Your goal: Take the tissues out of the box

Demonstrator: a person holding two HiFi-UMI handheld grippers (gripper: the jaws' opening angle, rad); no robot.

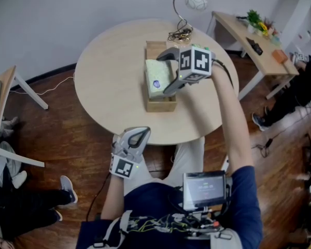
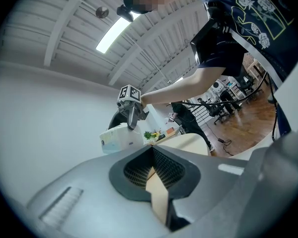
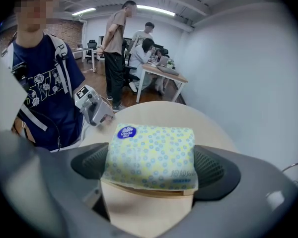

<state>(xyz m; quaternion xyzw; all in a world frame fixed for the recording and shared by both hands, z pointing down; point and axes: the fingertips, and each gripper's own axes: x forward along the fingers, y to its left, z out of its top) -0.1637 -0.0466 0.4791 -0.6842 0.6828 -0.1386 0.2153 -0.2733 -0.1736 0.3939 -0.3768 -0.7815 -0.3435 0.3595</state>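
Observation:
A tissue pack (image 1: 156,77) with a pale green dotted wrapper and a blue round sticker sits in the top of a small wooden box (image 1: 160,106) on the round table (image 1: 109,77). My right gripper (image 1: 163,75) is shut on the pack, one jaw on each side. In the right gripper view the pack (image 3: 151,155) fills the space between the jaws of the right gripper (image 3: 151,168), with the box's wood just under it. My left gripper (image 1: 140,134) hangs off the table's near edge over my lap, shut and holding nothing. Past its closed jaws, the left gripper (image 2: 153,175) view shows the pack (image 2: 120,137).
A desk lamp (image 1: 189,7) with a coiled cable stands at the table's far edge behind the box. A wooden desk (image 1: 259,45) with small items is at the right, and another table's corner (image 1: 2,108) at the left. People sit or stand nearby.

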